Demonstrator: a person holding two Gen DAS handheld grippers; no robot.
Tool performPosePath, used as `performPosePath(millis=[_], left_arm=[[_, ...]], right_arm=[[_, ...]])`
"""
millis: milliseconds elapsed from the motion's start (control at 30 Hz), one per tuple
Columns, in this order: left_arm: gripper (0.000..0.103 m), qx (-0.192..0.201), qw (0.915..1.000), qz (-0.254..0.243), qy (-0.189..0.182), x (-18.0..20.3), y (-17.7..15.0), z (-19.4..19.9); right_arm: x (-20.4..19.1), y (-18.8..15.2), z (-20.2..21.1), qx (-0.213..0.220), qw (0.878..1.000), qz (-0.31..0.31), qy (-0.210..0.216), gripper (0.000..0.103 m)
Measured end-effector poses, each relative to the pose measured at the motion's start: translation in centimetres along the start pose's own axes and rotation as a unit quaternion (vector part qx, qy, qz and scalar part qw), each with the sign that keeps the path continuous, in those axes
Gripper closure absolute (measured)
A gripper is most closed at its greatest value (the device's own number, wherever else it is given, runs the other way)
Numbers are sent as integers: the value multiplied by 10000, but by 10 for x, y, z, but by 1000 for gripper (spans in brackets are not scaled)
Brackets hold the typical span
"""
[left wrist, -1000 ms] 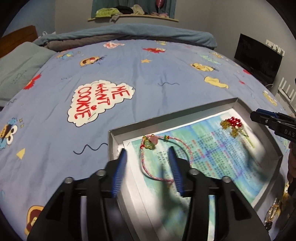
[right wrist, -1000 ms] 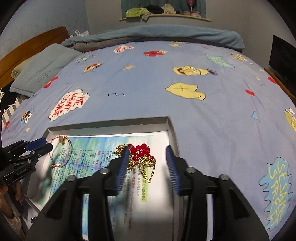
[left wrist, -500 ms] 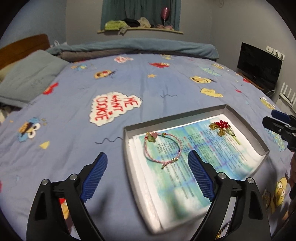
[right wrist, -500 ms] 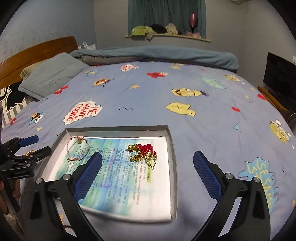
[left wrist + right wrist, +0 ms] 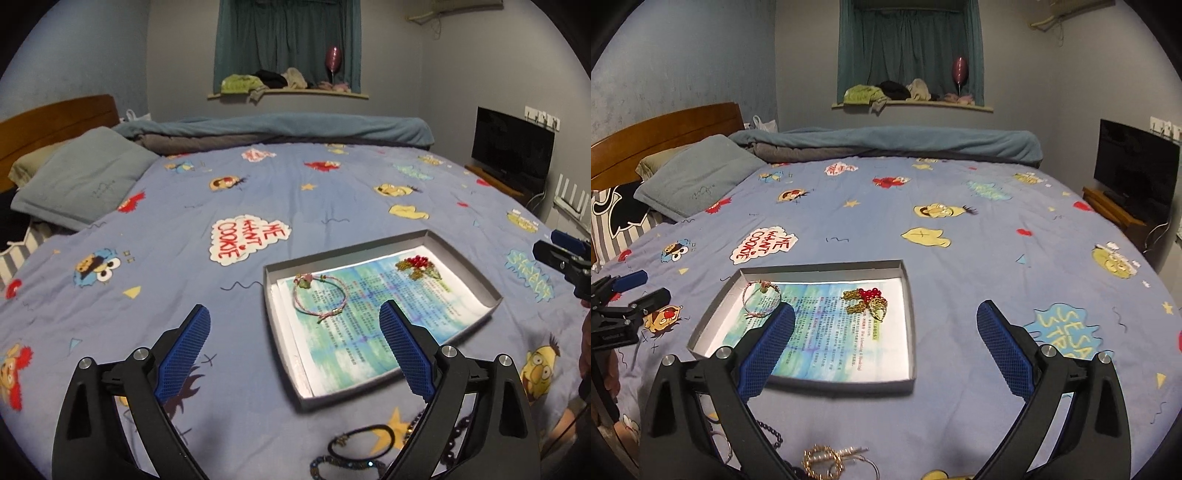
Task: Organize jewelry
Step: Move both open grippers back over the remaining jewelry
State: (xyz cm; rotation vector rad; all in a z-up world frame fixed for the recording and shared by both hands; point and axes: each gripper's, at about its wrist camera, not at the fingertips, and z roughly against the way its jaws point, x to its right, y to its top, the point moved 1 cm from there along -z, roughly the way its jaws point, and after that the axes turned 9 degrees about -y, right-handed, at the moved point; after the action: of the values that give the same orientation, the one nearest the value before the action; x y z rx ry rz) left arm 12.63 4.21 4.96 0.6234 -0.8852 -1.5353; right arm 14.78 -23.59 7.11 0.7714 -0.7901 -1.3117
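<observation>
**Inspector:** Bedroom, dim light. Blue cartoon-print bedspread (image 5: 258,177) serves as the working surface; teal curtain (image 5: 908,48) and a cluttered sill on the far wall, dark monitor (image 5: 511,151) to one side.

**Clerk:** Position of the tray?

**Inspector:** Shallow grey tray (image 5: 908,295) lies flat on the bedspread, lined with a printed sheet (image 5: 834,343). Two pieces rest inside, apart from each other: a pink cord bracelet (image 5: 320,295) near one far corner, a red-and-gold beaded ornament (image 5: 866,300) toward the other.

**Clerk:** Jewelry outside the tray?

**Inspector:** Several pieces lie loose on the bedspread at the near edge: a black band (image 5: 360,439), a dark beaded strand (image 5: 340,464), gold hoops with a chain ring (image 5: 831,461). Partly hidden by the tools.

**Clerk:** State of the tongs?

**Inspector:** Left gripper (image 5: 293,349) is spreading, jaws wide with nothing between them, held above the bedspread short of the tray. Right gripper (image 5: 886,341) stands fully spread, also holding nothing, above the tray's near side. Neither touches any piece.
</observation>
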Motion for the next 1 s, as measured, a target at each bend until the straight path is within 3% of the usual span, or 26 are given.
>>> performPosePath(millis=[400, 1000], left_arm=[[10, 162, 9999, -15, 1, 13, -16, 32], [9, 48, 10000, -7, 36, 23, -48, 42]], right_arm=[[7, -19, 34, 188, 9998, 27, -39, 6], [7, -51, 50, 92, 9999, 94, 73, 6]])
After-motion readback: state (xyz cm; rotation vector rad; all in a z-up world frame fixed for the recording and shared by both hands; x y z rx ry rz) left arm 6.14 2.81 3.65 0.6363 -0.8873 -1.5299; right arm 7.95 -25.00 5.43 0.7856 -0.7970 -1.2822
